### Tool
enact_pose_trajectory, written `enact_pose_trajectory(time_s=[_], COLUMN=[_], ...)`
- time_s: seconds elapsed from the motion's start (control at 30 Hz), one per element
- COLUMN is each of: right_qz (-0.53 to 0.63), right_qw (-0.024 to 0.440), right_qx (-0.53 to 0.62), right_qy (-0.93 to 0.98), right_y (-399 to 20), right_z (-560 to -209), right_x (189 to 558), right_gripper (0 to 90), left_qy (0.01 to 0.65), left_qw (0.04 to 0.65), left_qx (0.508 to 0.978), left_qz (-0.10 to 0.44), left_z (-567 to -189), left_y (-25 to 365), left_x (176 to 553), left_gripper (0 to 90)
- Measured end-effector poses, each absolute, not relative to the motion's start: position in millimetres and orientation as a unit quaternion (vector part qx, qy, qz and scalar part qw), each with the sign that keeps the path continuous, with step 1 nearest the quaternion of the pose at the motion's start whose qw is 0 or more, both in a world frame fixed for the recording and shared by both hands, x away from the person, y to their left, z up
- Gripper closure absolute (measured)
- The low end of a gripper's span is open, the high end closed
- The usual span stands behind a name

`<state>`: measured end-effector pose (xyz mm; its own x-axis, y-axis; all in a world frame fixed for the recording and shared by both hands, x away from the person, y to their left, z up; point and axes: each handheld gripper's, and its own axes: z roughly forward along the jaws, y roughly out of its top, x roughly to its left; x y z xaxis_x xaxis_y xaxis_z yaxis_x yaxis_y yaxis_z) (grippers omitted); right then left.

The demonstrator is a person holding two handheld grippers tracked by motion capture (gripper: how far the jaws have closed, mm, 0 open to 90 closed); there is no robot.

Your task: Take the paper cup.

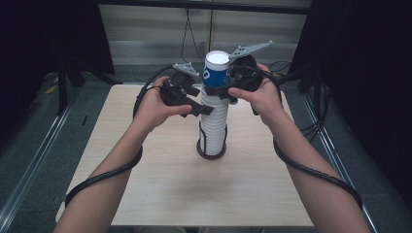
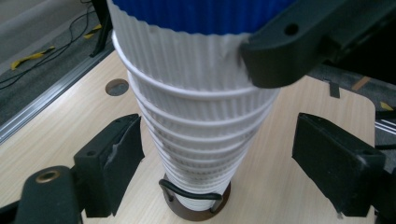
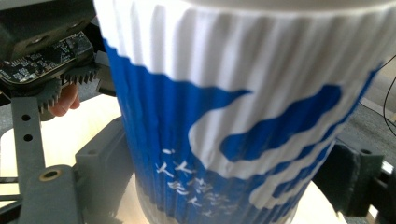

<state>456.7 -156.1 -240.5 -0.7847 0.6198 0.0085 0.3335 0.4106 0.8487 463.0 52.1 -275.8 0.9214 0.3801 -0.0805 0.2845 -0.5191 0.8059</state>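
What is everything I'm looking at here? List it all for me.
stack of cups: one tall stack, white ribbed, upside down at the table's middle; too many to count.
top cup: one, blue and white with print, upside down on the stack's top.
round base: one, dark brown, under the stack.
table: one, light wood, with a round hole near an edge.
left gripper: one, black, jaws either side of the white cups, gaps showing.
right gripper: one, black, jaws either side of the top cup.
hands: two, one holding each gripper.
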Motion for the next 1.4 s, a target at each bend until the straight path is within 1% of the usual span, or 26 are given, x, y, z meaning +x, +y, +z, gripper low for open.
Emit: enact_pose_trajectory(time_s=[0.2,0.37,0.43,0.6,1.4], right_qz=[0.456,0.456,0.455,0.453,0.456], right_qw=[0.157,0.156,0.156,0.154,0.159], right_qx=[0.287,0.288,0.29,0.288,0.286], right_qy=[0.828,0.827,0.827,0.829,0.828], right_y=[-155.7,-156.5,-157.0,-158.0,-157.6], right_z=[-239.4,-239.0,-238.8,-238.1,-238.2], right_x=[456.3,455.7,455.5,455.5,454.7], right_gripper=[16.8,17.1,17.1,17.2,17.7], left_qy=[0.192,0.204,0.205,0.187,0.185], left_qw=[0.464,0.479,0.484,0.479,0.479], left_qx=[0.863,0.851,0.848,0.855,0.855], left_qz=[0.062,0.068,0.062,0.07,0.071], left_z=[-272.5,-273.5,-275.0,-275.4,-276.6], left_y=[47.7,46.1,45.3,44.1,46.1], left_x=[463.3,466.2,467.2,467.2,466.3], left_gripper=[15.3,16.9,17.4,17.8,19.1])
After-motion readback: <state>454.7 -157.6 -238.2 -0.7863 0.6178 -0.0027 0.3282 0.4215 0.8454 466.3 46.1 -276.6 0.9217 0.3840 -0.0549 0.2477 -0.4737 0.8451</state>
